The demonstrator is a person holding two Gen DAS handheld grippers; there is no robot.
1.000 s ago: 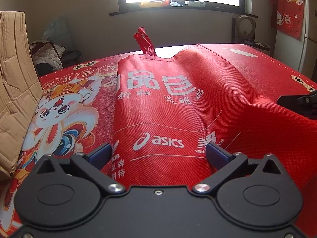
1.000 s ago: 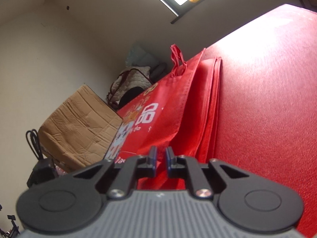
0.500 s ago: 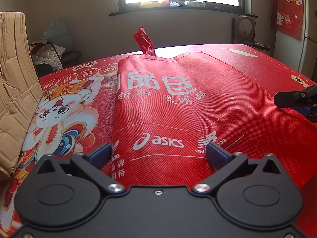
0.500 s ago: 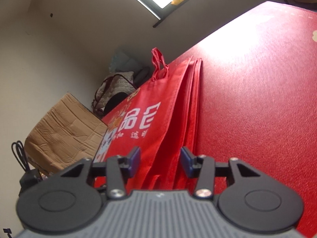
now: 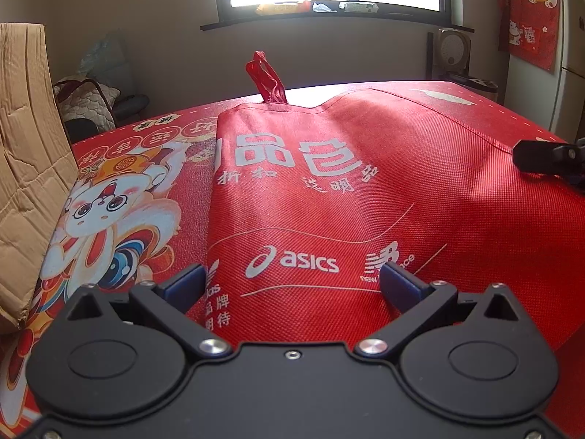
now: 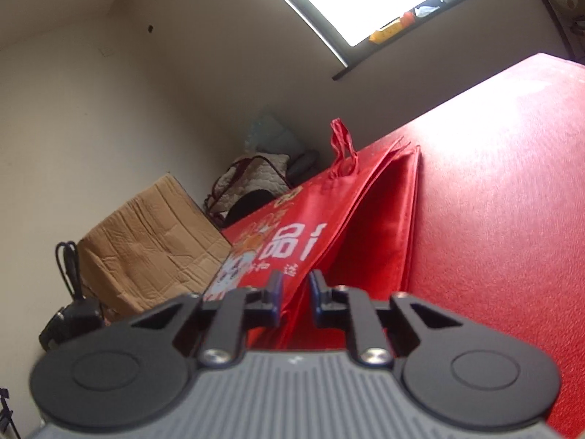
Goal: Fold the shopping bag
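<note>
Two grippers low over shopping bag (image 5: 365,197), right gripper (image 6: 295,294) jaws closing on its edge

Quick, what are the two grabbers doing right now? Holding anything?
Left gripper: open wide, hovering over the red shopping bag, holding nothing.
Right gripper: jaws closing on the bag's edge, which sits between them.

Shopping bag (image 5: 365,190): red non-woven cloth, coarse dotted weave, matt, white print. Tablecloth (image 5: 120,197): smooth, slightly glossy, printed red, glare at far end. Cardboard box (image 5: 25,168) left: brown, creased, matt. Left gripper (image 5: 292,285): matt black plastic, shiny metal screws, blue pads.
</note>
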